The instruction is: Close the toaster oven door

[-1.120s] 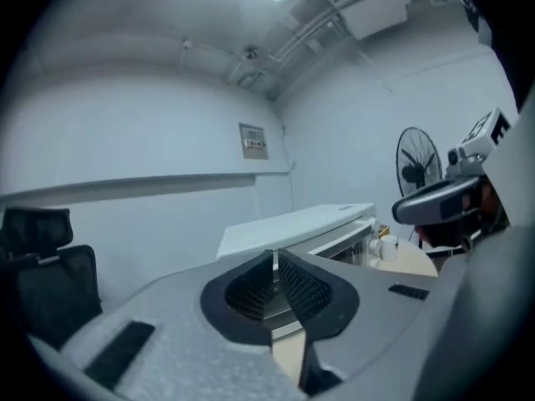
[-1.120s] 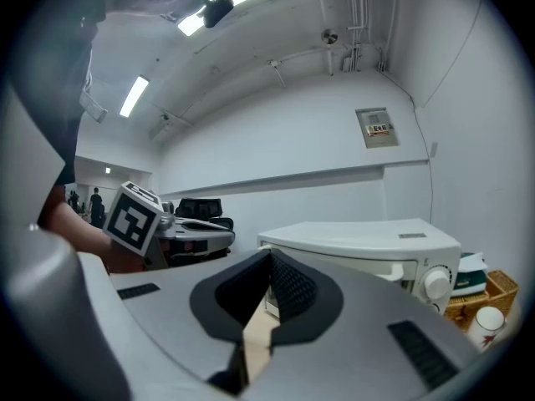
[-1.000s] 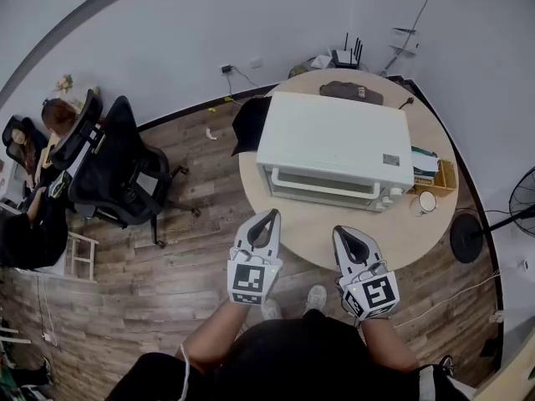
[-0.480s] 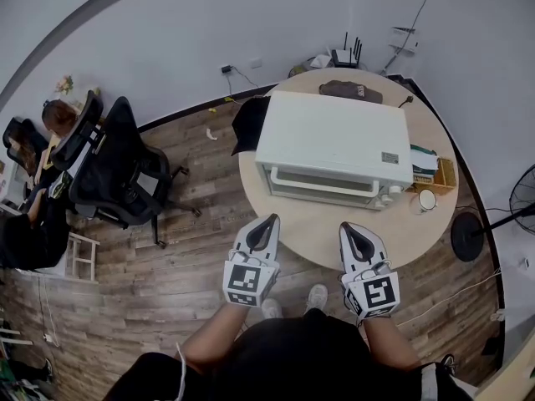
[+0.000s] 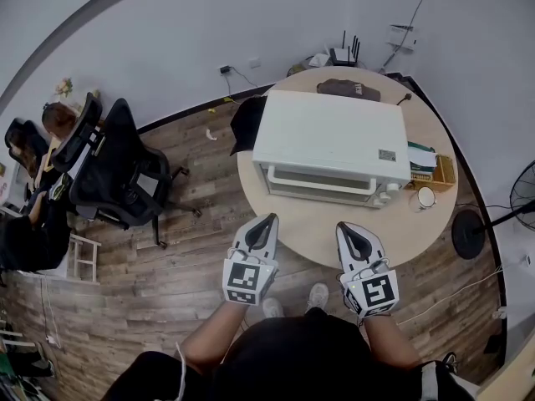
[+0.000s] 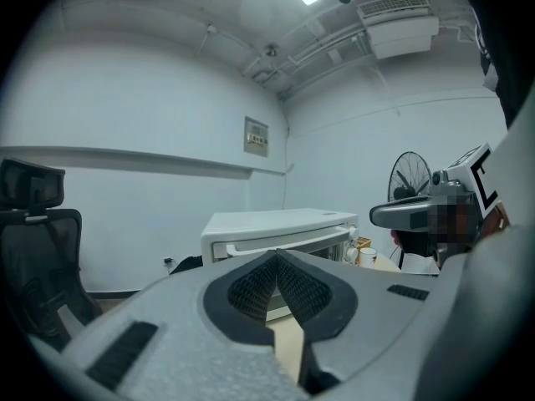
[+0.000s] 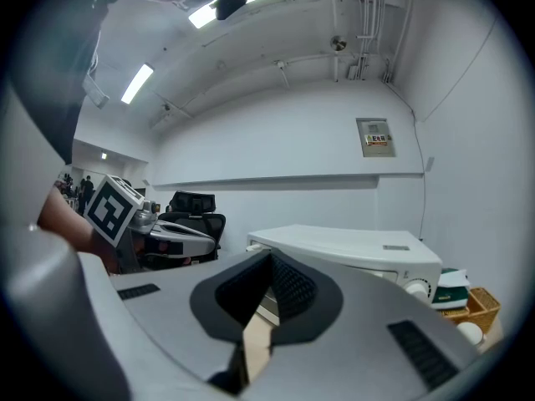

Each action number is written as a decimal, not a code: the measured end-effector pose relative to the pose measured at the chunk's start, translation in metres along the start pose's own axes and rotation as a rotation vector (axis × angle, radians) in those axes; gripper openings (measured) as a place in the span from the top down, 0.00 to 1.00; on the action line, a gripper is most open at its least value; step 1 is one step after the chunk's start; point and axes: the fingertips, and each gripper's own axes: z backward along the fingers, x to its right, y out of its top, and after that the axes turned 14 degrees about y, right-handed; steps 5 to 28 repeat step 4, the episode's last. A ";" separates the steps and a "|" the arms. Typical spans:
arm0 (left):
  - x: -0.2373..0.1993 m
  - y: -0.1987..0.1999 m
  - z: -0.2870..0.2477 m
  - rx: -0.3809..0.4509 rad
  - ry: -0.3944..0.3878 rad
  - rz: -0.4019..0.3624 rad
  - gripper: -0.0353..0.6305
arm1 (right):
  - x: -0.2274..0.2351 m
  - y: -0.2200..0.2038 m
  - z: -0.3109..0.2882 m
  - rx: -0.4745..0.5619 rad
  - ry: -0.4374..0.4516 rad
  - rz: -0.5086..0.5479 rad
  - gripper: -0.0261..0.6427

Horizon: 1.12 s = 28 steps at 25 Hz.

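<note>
Your left claw (image 5: pixel 267 222) is pressed together with nothing in it. Your right claw (image 5: pixel 343 229) is pressed together too, and it is empty as well. They sit side by side, close to you, at the near edge of the round surface (image 5: pixel 322 228). They touch nothing.

Straight ahead of both claws, past a bare strip of the surface, stands the toaster oven (image 5: pixel 333 136). Its door (image 5: pixel 318 193) faces the claws. A long handle (image 5: pixel 322 181) runs across the top of the door.

From here the door looks shut, or very nearly. I cannot tell if a small gap is left.

The oven is a hard box and looks heavy, so I think it will not slide. The door is stiff, and its window may be glass, so push softly. Press the middle of the handle with the closed tips. Ahead and to the right of your right claw are the knobs (image 5: pixel 387 195). Keep off them.
</note>
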 end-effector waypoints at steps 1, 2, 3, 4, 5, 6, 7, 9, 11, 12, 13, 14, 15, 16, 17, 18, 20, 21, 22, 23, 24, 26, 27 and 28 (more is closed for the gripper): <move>0.000 0.000 0.000 0.001 0.001 -0.004 0.94 | 0.000 0.000 0.001 0.001 -0.002 0.000 0.97; 0.001 0.001 0.000 0.002 0.001 -0.007 0.94 | 0.001 0.000 0.001 0.002 -0.004 -0.002 0.97; 0.002 0.001 0.000 0.003 0.002 -0.009 0.94 | 0.002 0.000 0.002 0.003 -0.007 -0.003 0.97; 0.002 0.001 0.000 0.004 0.003 -0.011 0.94 | 0.002 0.000 0.003 0.004 -0.010 -0.005 0.97; 0.002 0.001 0.000 0.004 0.003 -0.011 0.94 | 0.002 0.000 0.003 0.004 -0.010 -0.005 0.97; 0.002 0.001 0.000 0.004 0.003 -0.011 0.94 | 0.002 0.000 0.003 0.004 -0.010 -0.005 0.97; 0.002 0.001 0.000 0.004 0.003 -0.011 0.94 | 0.002 0.000 0.003 0.004 -0.010 -0.005 0.97; 0.002 0.001 0.000 0.004 0.003 -0.011 0.94 | 0.002 0.000 0.003 0.004 -0.010 -0.005 0.97; 0.002 0.001 0.000 0.004 0.003 -0.011 0.94 | 0.002 0.000 0.003 0.004 -0.010 -0.005 0.97; 0.002 0.001 0.000 0.004 0.003 -0.011 0.94 | 0.002 0.000 0.003 0.004 -0.010 -0.005 0.97; 0.002 0.001 0.000 0.004 0.003 -0.011 0.94 | 0.002 0.000 0.003 0.004 -0.010 -0.005 0.97; 0.002 0.001 0.000 0.004 0.003 -0.011 0.94 | 0.002 0.000 0.003 0.004 -0.010 -0.005 0.97; 0.002 0.001 0.000 0.004 0.003 -0.011 0.94 | 0.002 0.000 0.003 0.004 -0.010 -0.005 0.97; 0.002 0.001 0.000 0.004 0.003 -0.011 0.94 | 0.002 0.000 0.003 0.004 -0.010 -0.005 0.97; 0.002 0.001 0.000 0.004 0.003 -0.011 0.94 | 0.002 0.000 0.003 0.004 -0.010 -0.005 0.97; 0.002 0.001 0.000 0.004 0.003 -0.011 0.94 | 0.002 0.000 0.003 0.004 -0.010 -0.005 0.97; 0.002 0.001 0.000 0.004 0.003 -0.011 0.94 | 0.002 0.000 0.003 0.004 -0.010 -0.005 0.97; 0.002 0.001 0.000 0.004 0.003 -0.011 0.94 | 0.002 0.000 0.003 0.004 -0.010 -0.005 0.97; 0.002 0.001 0.000 0.004 0.003 -0.011 0.94 | 0.002 0.000 0.003 0.004 -0.010 -0.005 0.97; 0.002 0.001 0.000 0.004 0.003 -0.011 0.94 | 0.002 0.000 0.003 0.004 -0.010 -0.005 0.97; 0.002 0.001 0.000 0.004 0.003 -0.011 0.94 | 0.002 0.000 0.003 0.004 -0.010 -0.005 0.97; 0.002 0.001 0.000 0.004 0.003 -0.011 0.94 | 0.002 0.000 0.003 0.004 -0.010 -0.005 0.97; 0.002 0.001 0.000 0.004 0.003 -0.011 0.94 | 0.002 0.000 0.003 0.004 -0.010 -0.005 0.97; 0.002 0.001 0.000 0.004 0.003 -0.011 0.94 | 0.002 0.000 0.003 0.004 -0.010 -0.005 0.97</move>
